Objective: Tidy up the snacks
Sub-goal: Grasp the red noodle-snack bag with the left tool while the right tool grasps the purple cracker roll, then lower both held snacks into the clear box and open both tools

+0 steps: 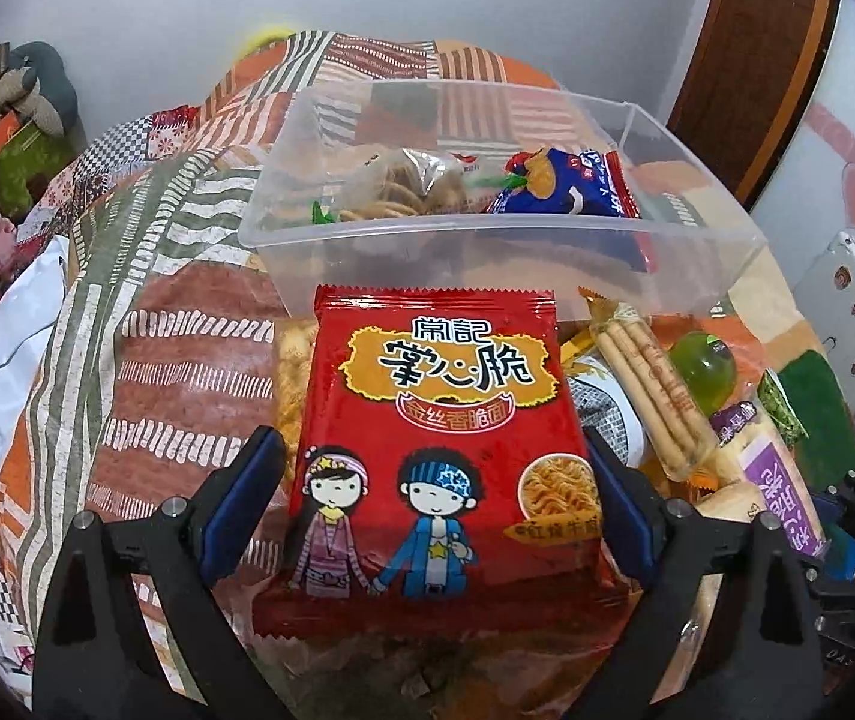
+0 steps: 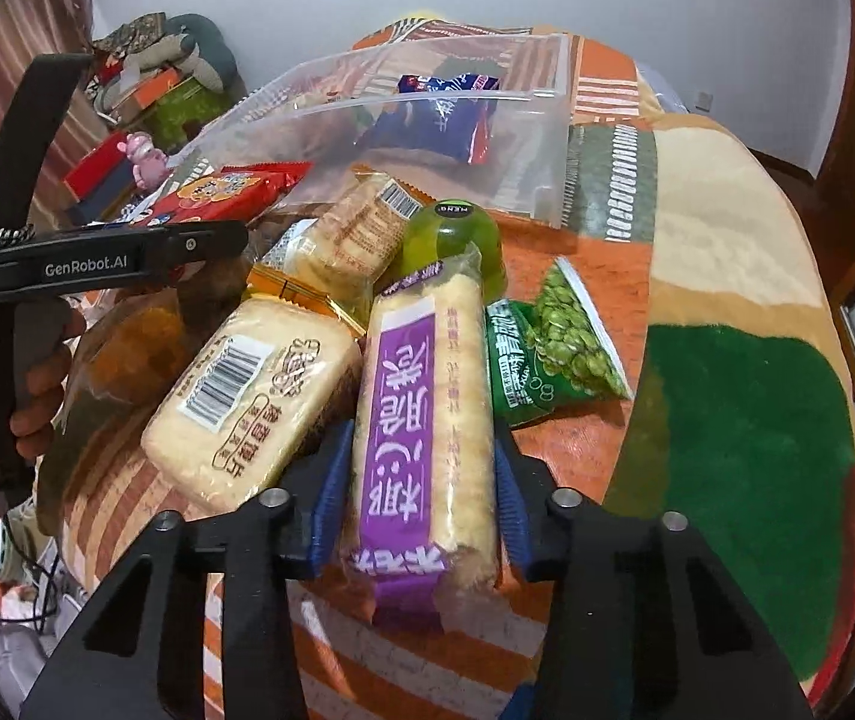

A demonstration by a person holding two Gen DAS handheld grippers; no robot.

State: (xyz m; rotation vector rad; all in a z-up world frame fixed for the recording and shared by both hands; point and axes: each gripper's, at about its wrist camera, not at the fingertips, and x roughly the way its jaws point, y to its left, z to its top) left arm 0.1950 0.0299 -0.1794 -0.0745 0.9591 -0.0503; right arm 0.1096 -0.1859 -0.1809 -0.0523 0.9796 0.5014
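A red noodle-snack packet [image 1: 445,438] lies on top of the snack pile on the bed. My left gripper [image 1: 430,510] stands wide around its lower half; the right pad touches the packet's edge and a narrow gap shows at the left pad. My right gripper [image 2: 421,504] is shut on a long purple-labelled rice cracker packet [image 2: 427,420], with a blue pad against each long side. Behind the pile stands a clear plastic box [image 1: 505,252], holding a blue packet [image 1: 565,180] and a clear bag of crisps [image 1: 415,186].
Beside the purple packet lie two pale cracker packs [image 2: 247,396], a green jelly cup [image 2: 457,234], a green pea bag [image 2: 565,348] and biscuit sticks [image 1: 649,384]. A hand holds the left tool [image 2: 115,258]. A patchwork quilt [image 1: 145,312] covers the bed; clutter lies far left.
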